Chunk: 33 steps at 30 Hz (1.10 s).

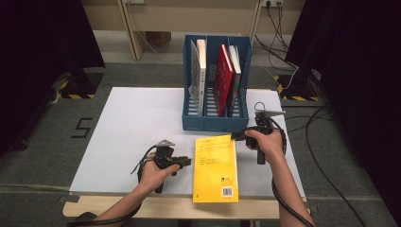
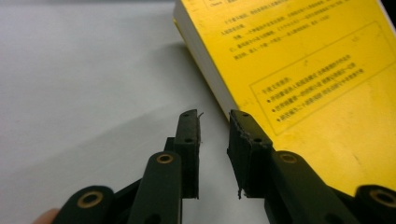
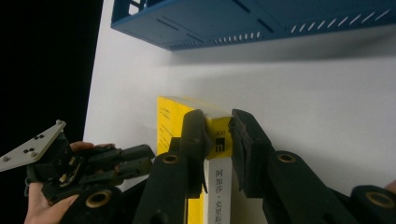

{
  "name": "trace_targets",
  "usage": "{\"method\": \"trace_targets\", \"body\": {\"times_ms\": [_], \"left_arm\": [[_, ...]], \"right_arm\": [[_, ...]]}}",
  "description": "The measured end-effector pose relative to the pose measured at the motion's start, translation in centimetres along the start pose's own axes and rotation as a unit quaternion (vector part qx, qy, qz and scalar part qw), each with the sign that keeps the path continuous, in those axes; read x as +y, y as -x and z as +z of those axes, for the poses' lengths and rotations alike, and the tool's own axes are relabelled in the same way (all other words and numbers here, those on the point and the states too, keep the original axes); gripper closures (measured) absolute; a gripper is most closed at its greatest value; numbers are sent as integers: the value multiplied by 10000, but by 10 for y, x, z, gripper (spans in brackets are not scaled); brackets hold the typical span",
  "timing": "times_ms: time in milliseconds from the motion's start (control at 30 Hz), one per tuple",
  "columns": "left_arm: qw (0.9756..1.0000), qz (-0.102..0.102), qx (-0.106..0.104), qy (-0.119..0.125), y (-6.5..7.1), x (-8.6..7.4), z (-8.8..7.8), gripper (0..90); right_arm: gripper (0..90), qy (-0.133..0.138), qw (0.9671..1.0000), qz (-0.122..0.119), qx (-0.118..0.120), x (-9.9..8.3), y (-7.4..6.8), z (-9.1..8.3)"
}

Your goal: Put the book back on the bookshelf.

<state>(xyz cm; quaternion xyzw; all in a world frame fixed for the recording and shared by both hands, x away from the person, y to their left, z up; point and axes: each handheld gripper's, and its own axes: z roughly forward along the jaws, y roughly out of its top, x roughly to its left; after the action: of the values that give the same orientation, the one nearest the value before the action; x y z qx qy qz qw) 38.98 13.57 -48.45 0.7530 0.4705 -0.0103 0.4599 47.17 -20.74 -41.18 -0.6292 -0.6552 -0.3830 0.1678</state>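
Yellow paperback book [image 1: 215, 168], back cover up with a barcode near its bottom edge, lies at the near edge of the white table [image 1: 127, 127], slightly right of centre and overhanging that edge a little. Its far right corner is lifted off the table: the right tool [image 1: 239, 136] has its jaws around the spine end there, and in the right gripper view [image 3: 217, 135] the pads bracket the white spine with black characters; contact looks made, so I judge a light grip on the book. The left tool [image 1: 185, 161] sits just beside the book's left edge; in the left gripper view [image 2: 215, 126] its jaws stand partly open with nothing between them, the page block just beyond the tips. Blue file rack [image 1: 216, 124] stands at the far side of the table, already holding a white book [image 1: 201, 71] and a red book [image 1: 223, 78] upright in its slots. Judgement: the work is shelving the book in the rack. Pick-up is barely begun; raising, turning upright and slotting in remain. Cover looks glossy, clean, block fairly thick.
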Motion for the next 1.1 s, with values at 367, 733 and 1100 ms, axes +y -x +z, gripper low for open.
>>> {"method": "trace_targets", "body": {"times_ms": [367,733,1100], "left_arm": [[9998,123,-64,-120,6,-1,7,719],[9990,261,28,-356,14,-1,21,757],[9985,320,70,-437,14,-1,24,771]], "right_arm": [[765,207,9993,-118,-302,10,-15,-9],[762,239,9984,-180,-478,9,-29,-4],[727,4,9997,-146,-195,6,-30,7]]}}
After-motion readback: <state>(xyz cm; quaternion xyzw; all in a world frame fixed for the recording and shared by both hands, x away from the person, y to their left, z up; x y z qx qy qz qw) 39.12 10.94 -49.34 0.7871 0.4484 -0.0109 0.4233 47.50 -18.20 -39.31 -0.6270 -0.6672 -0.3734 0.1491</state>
